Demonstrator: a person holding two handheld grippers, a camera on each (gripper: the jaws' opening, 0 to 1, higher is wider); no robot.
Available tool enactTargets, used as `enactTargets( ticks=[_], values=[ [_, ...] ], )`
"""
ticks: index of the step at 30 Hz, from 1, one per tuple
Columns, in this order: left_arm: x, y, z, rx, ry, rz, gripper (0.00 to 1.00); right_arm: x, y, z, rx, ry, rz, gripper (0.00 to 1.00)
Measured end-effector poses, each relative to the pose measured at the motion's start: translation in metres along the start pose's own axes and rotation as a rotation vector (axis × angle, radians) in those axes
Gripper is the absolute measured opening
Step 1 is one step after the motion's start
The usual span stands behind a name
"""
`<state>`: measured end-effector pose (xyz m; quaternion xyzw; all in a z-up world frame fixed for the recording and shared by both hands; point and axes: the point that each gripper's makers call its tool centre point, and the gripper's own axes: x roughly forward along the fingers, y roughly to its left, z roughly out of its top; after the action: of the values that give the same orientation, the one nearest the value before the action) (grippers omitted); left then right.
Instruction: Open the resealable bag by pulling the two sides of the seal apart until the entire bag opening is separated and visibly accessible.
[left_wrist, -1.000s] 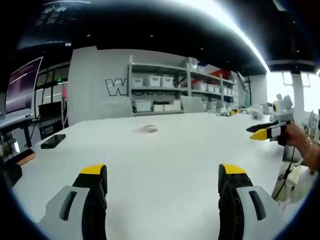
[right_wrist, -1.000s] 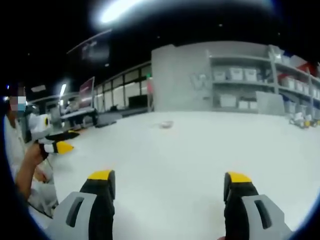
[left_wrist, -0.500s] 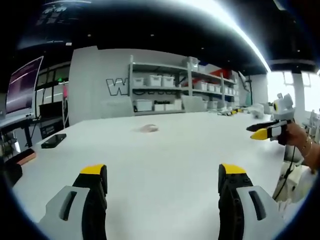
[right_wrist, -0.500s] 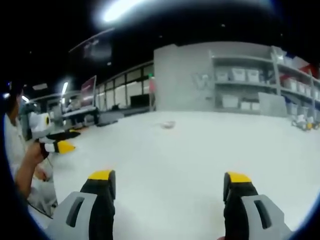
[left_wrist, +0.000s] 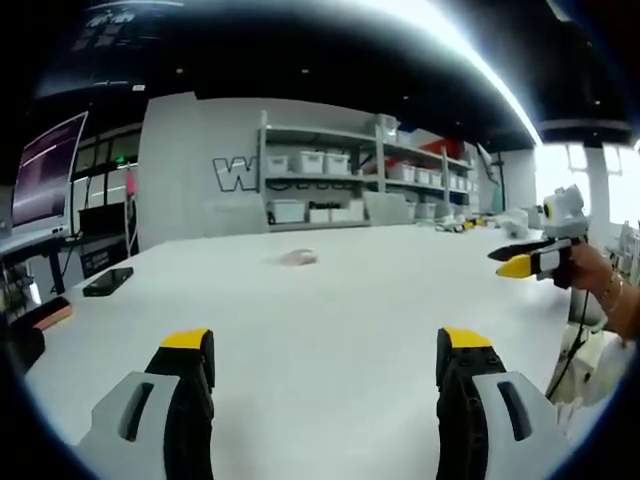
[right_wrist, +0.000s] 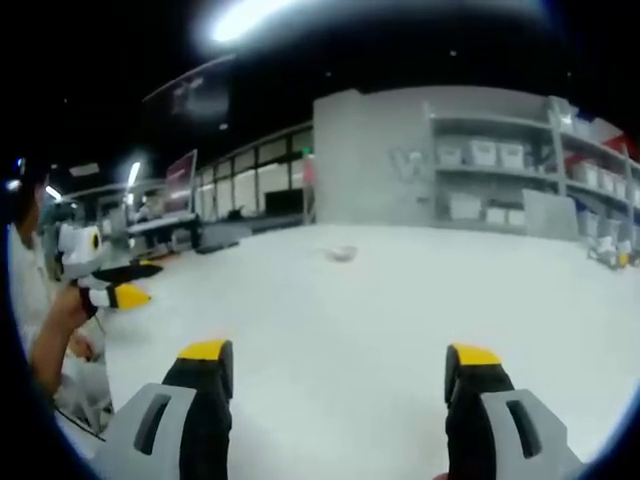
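A small pale resealable bag (left_wrist: 296, 258) lies flat far out on the white table (left_wrist: 330, 310); in the right gripper view the bag (right_wrist: 342, 253) is just as distant. My left gripper (left_wrist: 325, 345) is open, jaws wide apart, low over the table's near edge with nothing between them. My right gripper (right_wrist: 340, 355) is open too and holds nothing. Each gripper is in the other's view: the right gripper (left_wrist: 525, 262) at the right edge in a hand, the left gripper (right_wrist: 112, 285) at the left edge.
A dark phone (left_wrist: 106, 282) and an orange-edged object (left_wrist: 45, 318) lie at the table's left end. Shelves with white bins (left_wrist: 345, 180) stand behind the table. A monitor (left_wrist: 45, 175) is at the far left. A person's sleeve and hand (right_wrist: 55, 340) are close by.
The right gripper's camera has turned slightly, so the bag sits a little further right in that view. Both grippers remain open; the bag has not moved.
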<state>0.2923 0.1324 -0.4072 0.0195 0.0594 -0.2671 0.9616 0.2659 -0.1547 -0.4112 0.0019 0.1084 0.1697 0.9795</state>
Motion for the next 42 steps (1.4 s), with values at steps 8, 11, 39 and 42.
enactTargets(
  ticks=[8,11,39,42],
  values=[
    [0.001,0.0,-0.002,-0.001,-0.001,-0.003,0.91,0.004,-0.001,0.004,-0.006,-0.007,-0.001,0.87],
    [0.001,0.0,-0.001,0.0,-0.002,-0.003,0.91,0.006,0.0,0.006,-0.01,-0.009,0.0,0.86],
    [0.002,0.0,0.004,0.002,-0.007,-0.01,0.91,0.031,0.005,0.025,-0.021,-0.024,0.019,0.85],
    [0.002,0.0,0.004,0.005,-0.002,-0.01,0.91,0.034,0.005,0.026,-0.022,-0.024,0.022,0.85]
  ],
)
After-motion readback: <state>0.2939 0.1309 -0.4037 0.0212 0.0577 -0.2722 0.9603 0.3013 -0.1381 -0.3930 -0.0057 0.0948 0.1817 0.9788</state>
